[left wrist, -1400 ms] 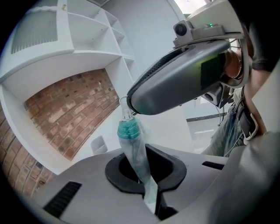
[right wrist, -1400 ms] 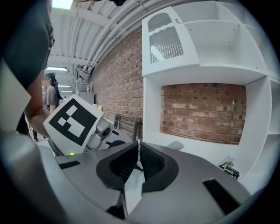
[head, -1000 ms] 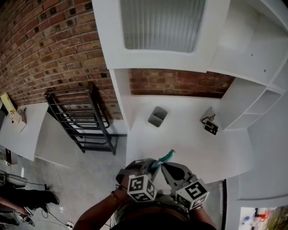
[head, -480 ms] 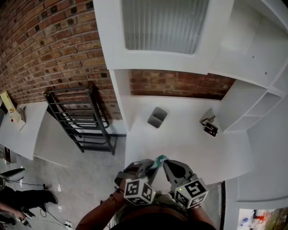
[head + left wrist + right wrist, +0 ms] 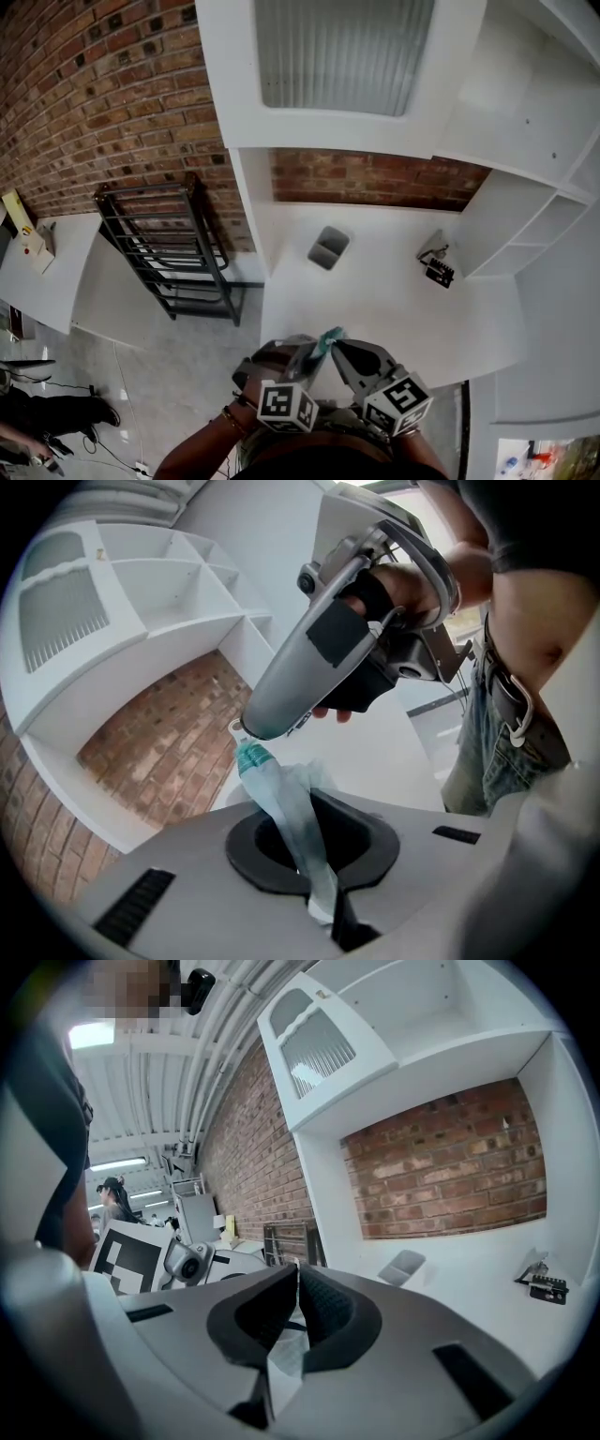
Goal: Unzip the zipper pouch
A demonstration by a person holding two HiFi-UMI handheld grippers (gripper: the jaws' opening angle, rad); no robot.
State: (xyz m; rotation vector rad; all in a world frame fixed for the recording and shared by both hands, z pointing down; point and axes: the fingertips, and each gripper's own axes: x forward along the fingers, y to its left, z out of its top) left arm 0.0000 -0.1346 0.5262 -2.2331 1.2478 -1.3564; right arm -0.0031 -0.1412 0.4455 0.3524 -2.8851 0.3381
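A: Status on the pouch (image 5: 328, 339)?

B: It's off the table (image 5: 394, 300), held in the air between both tools at the lower middle of the head view. The left gripper (image 5: 314, 352) is clamped on the pale body; in its own view the fabric runs straight down into the closed jaws. The right gripper (image 5: 339, 349) is pinched shut on the teal end.

A: What changed in the last second?

B: Not much. The teal end used to stick out past the tips toward the upper right. Now only a short stub shows between them. The left marker cube has rolled a bit and both tools sit slightly lower in the frame. The jaws haven't opened on either side.

A: Zip open yet?

B: I can't see any gap. In the left gripper view the pouch (image 5: 286, 803) looks like a flat closed strip, and the right gripper (image 5: 246, 731) grips it at the teal tip. There may be a small white tab there, possibly the pull, but I can't confirm it.

A: So?

B: I'd read that as re-angling, not pulling. The unzip has barely started, if at all. The grey bin (image 5: 328, 246) and rack (image 5: 169, 244) are well apart from it, so nothing is in the way.
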